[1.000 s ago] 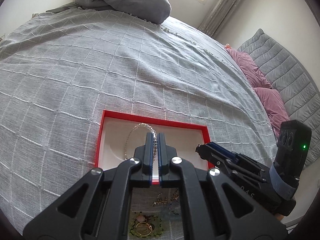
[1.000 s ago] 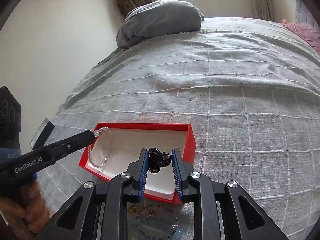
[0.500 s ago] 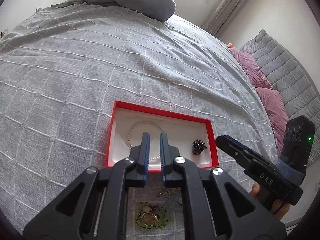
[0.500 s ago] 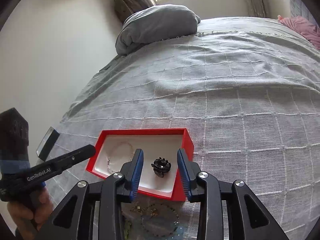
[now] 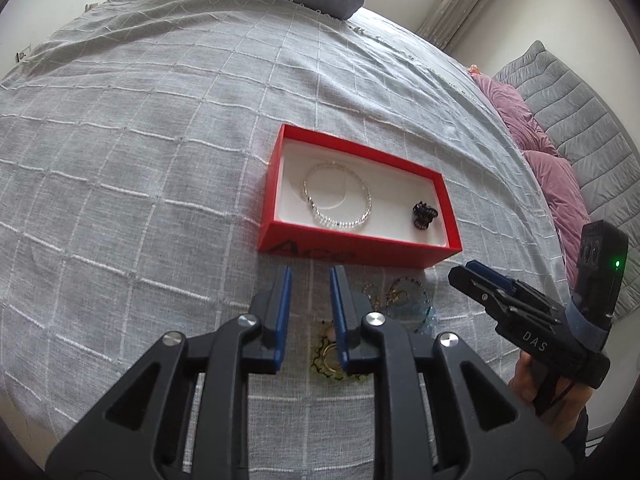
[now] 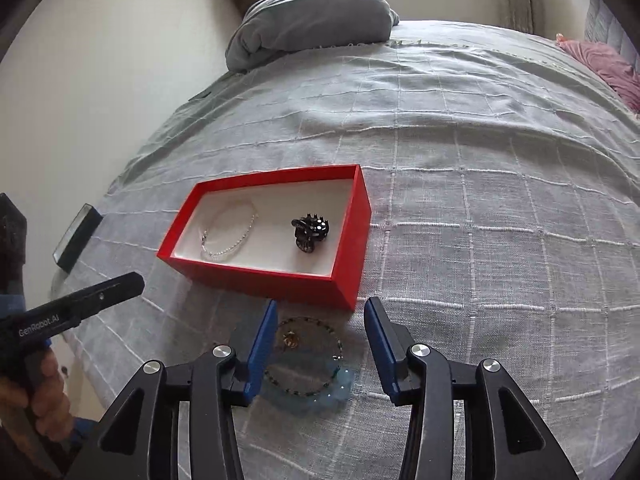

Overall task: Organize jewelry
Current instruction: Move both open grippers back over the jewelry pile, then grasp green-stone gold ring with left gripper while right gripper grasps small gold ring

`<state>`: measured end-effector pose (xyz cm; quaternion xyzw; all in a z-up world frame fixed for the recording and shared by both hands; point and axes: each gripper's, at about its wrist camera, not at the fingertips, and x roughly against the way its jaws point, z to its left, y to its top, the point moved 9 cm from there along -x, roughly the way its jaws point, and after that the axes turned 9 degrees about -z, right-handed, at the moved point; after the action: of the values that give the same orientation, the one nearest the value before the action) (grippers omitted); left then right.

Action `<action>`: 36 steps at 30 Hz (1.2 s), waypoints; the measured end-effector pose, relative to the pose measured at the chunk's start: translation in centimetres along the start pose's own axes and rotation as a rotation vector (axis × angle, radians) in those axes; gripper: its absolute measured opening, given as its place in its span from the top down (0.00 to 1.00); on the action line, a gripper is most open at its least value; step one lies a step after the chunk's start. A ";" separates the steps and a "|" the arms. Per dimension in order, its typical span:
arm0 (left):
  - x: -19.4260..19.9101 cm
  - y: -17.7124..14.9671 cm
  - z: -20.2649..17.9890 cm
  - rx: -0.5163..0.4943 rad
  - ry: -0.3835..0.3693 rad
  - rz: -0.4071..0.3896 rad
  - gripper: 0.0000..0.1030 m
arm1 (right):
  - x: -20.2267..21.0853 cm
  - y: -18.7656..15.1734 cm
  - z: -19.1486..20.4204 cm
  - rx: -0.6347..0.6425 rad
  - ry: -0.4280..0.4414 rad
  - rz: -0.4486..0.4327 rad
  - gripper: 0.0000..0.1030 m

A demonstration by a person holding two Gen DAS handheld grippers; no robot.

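Both the left gripper and right gripper have just been opening, empty; a bracelet and hair clip lie inside the red box on the bed

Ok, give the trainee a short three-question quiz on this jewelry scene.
1. True or false: the beaded bracelet lies inside the red box.
2. Which item shares the box with it: A) watch, B) black hair claw, C) key?
3. Fill in: the right gripper hovers open above a ____ necklace coiled on the grey bedspread.

Key: 1 true; 2 B; 3 dark beaded.
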<state>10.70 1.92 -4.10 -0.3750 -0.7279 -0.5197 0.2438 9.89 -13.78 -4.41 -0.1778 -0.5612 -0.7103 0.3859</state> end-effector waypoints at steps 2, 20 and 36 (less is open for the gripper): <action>-0.3 -0.7 -0.1 -0.008 0.008 0.020 0.80 | -0.1 -0.3 0.0 -0.008 0.003 0.009 0.55; -2.3 -5.7 -3.7 -0.063 -0.046 0.190 0.80 | -1.1 -1.9 -1.7 -0.093 -0.031 0.112 0.55; -3.3 -7.7 -3.9 -0.130 -0.007 0.252 0.88 | -1.8 -2.6 -1.4 -0.044 -0.060 0.142 0.55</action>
<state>6.37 -4.06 -9.67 -0.4805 -0.6406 -0.5296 0.2797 9.31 -14.25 -7.76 -0.2469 -0.5428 -0.6876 0.4142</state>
